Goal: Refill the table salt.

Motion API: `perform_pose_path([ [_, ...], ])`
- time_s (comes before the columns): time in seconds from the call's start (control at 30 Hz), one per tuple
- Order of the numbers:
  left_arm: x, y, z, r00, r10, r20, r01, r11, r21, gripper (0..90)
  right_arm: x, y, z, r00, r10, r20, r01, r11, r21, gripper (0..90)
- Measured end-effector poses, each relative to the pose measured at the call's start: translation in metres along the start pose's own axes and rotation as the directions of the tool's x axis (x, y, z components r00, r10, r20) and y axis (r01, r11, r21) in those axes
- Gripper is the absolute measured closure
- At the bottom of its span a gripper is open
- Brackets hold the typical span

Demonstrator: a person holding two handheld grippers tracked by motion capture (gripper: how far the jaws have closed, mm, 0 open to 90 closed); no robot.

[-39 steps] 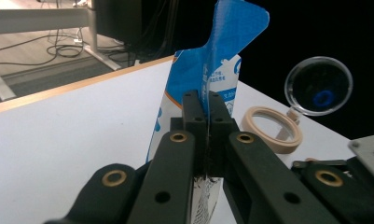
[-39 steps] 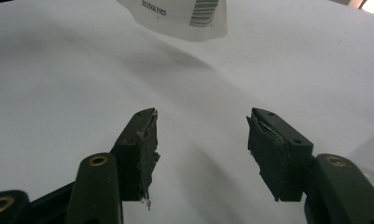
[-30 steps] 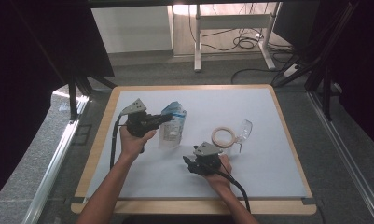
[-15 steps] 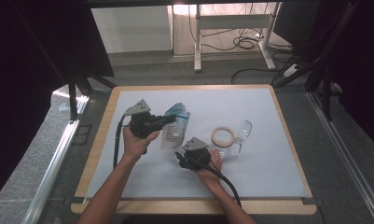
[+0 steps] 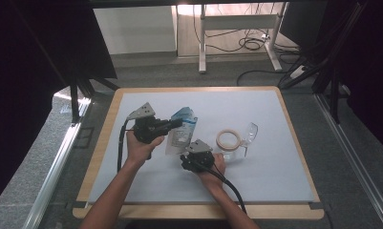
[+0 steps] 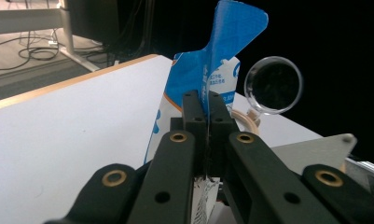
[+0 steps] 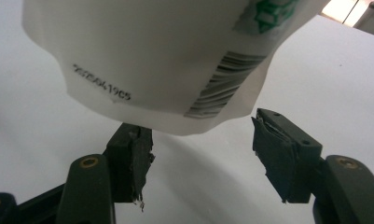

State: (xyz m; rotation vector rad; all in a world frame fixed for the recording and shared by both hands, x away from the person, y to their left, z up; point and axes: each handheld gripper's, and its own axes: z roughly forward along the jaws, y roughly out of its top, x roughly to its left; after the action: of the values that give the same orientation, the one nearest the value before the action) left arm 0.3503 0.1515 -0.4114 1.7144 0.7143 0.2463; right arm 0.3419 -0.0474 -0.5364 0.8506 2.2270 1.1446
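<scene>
A blue-and-white pouch [image 5: 183, 128] is held up off the white table [image 5: 256, 186], left of centre. My left gripper [image 5: 177, 123] is shut on its upper part; in the left gripper view the jaws [image 6: 205, 100] pinch the pouch [image 6: 231, 37] just below its blue top flap. My right gripper [image 5: 185, 161] sits just below the pouch's lower end. In the right gripper view it [image 7: 201, 140] stands open, and the pouch's white bottom edge [image 7: 166, 56], with a barcode and a printed number, hangs over the gap without touching the pads.
A roll of tape [image 5: 228, 140] lies right of the pouch, with a clear plastic round-ended piece [image 5: 250, 132] beside it. Both also appear in the left gripper view, the tape [image 6: 247, 120] below the clear piece [image 6: 273, 85]. A wooden rim [image 5: 294, 138] frames the table.
My right gripper has moved left across the table, from beside the tape roll to under the pouch's lower end. The left gripper has stayed in place with the pouch.
</scene>
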Motion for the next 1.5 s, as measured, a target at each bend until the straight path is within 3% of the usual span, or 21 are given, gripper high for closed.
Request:
perform_pose_path([
  [0.23,-0.003,0.006,0.003,0.9999,0.008,0.01,-0.008,1.0,0.002,90.0,0.001,0.001,-0.003,0.9989,-0.047,-0.008,0.046,0.998,-0.035,44.0],
  [0.33,-0.002,0.007,0.005,0.9997,-0.007,0.024,0.007,1.0,-0.003,90.0,0.0,0.0,-0.004,0.9982,-0.059,-0.004,0.059,0.997,-0.044,46.8],
  [0.57,-0.004,0.008,0.009,0.9994,0.0,0.036,0.0,1.0,0.005,90.0,-0.001,-0.002,-0.007,0.9984,-0.055,-0.013,0.054,0.998,-0.044,49.3],
  [0.83,-0.007,0.007,0.007,0.9991,0.002,0.043,-0.003,1.0,0.004,90.0,-0.002,-0.003,-0.007,0.9999,0.009,0.006,-0.009,0.998,-0.056,40.0],
  [0.97,-0.007,0.007,0.007,0.9989,0.001,0.047,-0.002,0.9999,0.011,90.0,-0.003,-0.003,-0.007,0.9999,0.016,0.004,-0.015,0.998,-0.068,39.2],
  [1.17,-0.006,0.008,0.01,0.9986,-0.007,0.053,0.007,0.9999,0.013,90.0,-0.001,0.0,-0.01,0.999,-0.04,-0.018,0.038,0.995,-0.09,47.5],
  [1.5,-0.007,0.015,0.024,0.9974,-0.004,0.072,0.002,0.9994,0.034,90.0,-0.001,-0.003,-0.016,0.9982,-0.025,-0.054,0.021,0.996,-0.084,53.8],
])
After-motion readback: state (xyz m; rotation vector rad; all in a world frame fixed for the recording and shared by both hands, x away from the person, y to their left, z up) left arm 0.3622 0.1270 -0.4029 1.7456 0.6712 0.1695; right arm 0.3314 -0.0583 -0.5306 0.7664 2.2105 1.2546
